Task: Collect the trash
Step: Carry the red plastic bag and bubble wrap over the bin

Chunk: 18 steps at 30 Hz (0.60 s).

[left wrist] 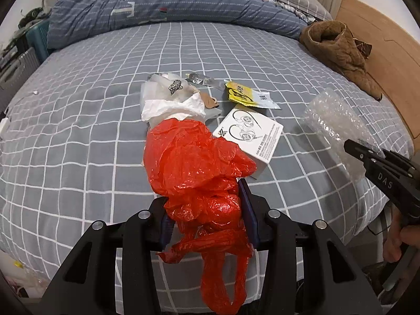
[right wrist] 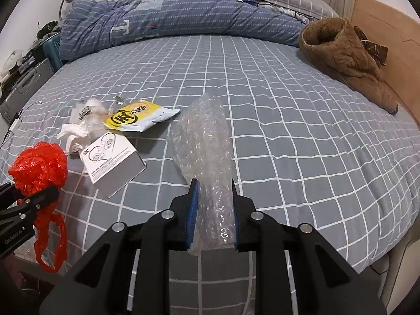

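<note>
A: Gripping a crumpled red plastic bag (left wrist: pixel 199 173), the left gripper (left wrist: pixel 207 210) is squeezing it between partly closed pads; the bag's handles are dangling below the fingers, and its bulk is bulging forward above the bed.

B: And the right gripper (right wrist: pixel 213 210)?

A: It is pinching a strip of bubble wrap (right wrist: pixel 204 144) with its pads pressed tight on the lower end. The strip is running lengthwise away from the fingers, pointing toward the far end of the bed.

B: What is lying around them?

A: A white earphone box (right wrist: pixel 113 162) is sitting on the grey checked sheet (right wrist: pixel 288 131), just beside a yellow wrapper (right wrist: pixel 139 116), crumpled white tissue (right wrist: pixel 76 131) and a clear printed packet (left wrist: pixel 170 88). A brown fleece garment (right wrist: pixel 349 60) is lying well apart by the wooden headboard (right wrist: pixel 388 42), and a blue quilt (right wrist: pixel 183 18) is bunching along the far edge.
</note>
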Tool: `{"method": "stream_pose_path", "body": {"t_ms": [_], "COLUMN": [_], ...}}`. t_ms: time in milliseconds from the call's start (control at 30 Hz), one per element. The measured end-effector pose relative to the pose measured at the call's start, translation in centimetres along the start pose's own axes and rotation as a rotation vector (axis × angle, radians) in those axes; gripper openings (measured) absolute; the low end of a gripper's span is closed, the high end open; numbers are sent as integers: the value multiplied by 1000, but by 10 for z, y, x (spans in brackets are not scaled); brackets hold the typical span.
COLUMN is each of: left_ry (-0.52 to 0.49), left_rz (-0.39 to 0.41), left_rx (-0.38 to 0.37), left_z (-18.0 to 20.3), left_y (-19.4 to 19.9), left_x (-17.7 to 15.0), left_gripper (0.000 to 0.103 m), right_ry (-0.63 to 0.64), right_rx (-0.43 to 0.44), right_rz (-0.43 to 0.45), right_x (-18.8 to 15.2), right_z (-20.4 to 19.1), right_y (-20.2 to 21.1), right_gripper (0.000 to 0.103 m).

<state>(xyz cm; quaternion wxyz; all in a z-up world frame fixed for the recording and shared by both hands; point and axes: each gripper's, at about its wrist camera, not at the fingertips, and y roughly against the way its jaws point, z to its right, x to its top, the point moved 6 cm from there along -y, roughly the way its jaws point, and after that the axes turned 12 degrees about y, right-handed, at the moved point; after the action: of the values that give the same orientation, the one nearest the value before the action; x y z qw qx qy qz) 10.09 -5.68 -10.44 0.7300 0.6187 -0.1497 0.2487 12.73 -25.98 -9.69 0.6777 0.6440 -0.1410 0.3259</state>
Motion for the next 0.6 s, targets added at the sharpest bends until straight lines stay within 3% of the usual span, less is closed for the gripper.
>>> {"method": "stream_pose_path", "body": {"t_ms": [600], "left_ry": [-14], "left_rz": [48], "left_rx": [4], "left_z": [2], "left_y": [37], "left_x": [-18], "left_gripper": [43], "right_ry": [28], "right_rx": [-29], "right_rz": [32], "right_x": [-14], "right_z": [-6], "right_y": [35], "right_gripper": [20]}}
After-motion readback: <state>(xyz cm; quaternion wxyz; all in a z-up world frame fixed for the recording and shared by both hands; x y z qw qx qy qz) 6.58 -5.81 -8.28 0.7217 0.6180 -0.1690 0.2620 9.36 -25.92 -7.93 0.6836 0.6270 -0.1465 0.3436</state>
